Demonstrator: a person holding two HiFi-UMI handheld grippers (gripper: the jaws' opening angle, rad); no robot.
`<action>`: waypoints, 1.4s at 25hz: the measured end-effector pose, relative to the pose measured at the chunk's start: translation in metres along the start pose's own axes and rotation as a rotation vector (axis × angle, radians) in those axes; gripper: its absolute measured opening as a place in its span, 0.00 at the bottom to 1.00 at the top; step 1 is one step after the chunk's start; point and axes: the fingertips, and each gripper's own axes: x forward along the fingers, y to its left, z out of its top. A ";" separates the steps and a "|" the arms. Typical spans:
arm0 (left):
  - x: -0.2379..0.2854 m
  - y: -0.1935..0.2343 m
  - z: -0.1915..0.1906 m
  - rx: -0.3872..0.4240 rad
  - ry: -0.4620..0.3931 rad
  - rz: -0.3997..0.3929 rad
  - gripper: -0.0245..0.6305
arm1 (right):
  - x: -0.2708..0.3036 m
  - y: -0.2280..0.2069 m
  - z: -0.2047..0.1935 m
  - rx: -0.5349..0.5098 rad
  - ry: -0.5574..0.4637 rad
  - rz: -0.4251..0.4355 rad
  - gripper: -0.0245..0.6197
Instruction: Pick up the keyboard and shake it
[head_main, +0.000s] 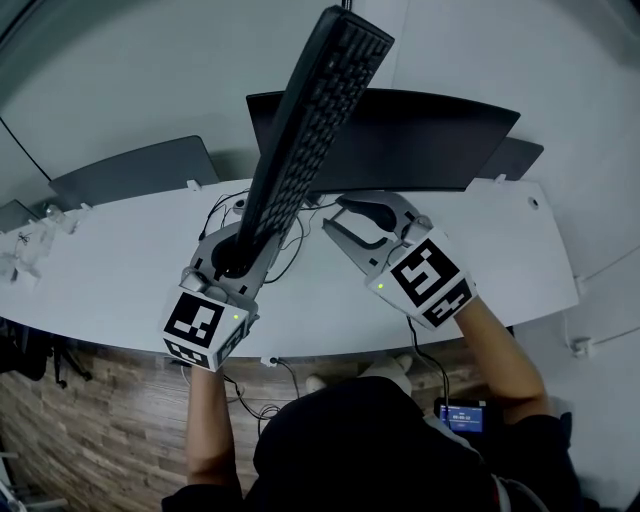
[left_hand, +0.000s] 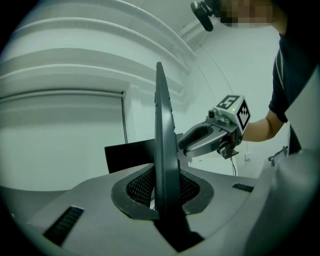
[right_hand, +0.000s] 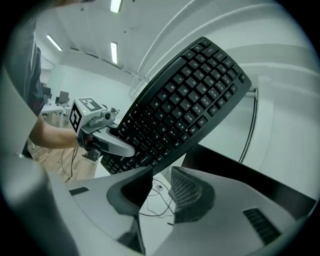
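Head view: keyboard (head_main: 310, 130) is off the worktop (head_main: 120, 270), standing steeply with its low end clamped in the left gripper (head_main: 235, 258) and its far end high, in front of the monitor (head_main: 420, 140). The right gripper (head_main: 335, 215) hangs just beside it over the worktop with jaws spread, gripping nothing. Left gripper view: keyboard is edge-on between the 2 jaws, which are clenched on it near 1 end, so only a short bite on a long board. Right gripper view: jaws released, with only loose cables (right_hand: 155, 192) on the worktop far below in the gap. The key face tilts past the jaws and doesn't touch them. My read: the lift is done and this is the shake stage. A 1-end grip means a long lever, so clamp hard, use short wrist-driven strokes along the board's flat rather than big swings, and leave room to the monitor and right gripper. Slip risk is at the clamped end. Can't tell if a cable tethers the keyboard.
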 end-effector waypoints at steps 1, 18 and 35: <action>-0.001 -0.002 0.004 -0.028 -0.019 -0.018 0.17 | 0.000 0.001 0.000 0.025 -0.012 0.026 0.23; -0.021 -0.018 0.047 -0.252 -0.226 -0.191 0.17 | -0.007 0.014 0.021 0.359 -0.241 0.323 0.27; -0.046 -0.048 0.078 -0.456 -0.390 -0.475 0.18 | -0.047 0.025 0.070 0.646 -0.519 0.651 0.32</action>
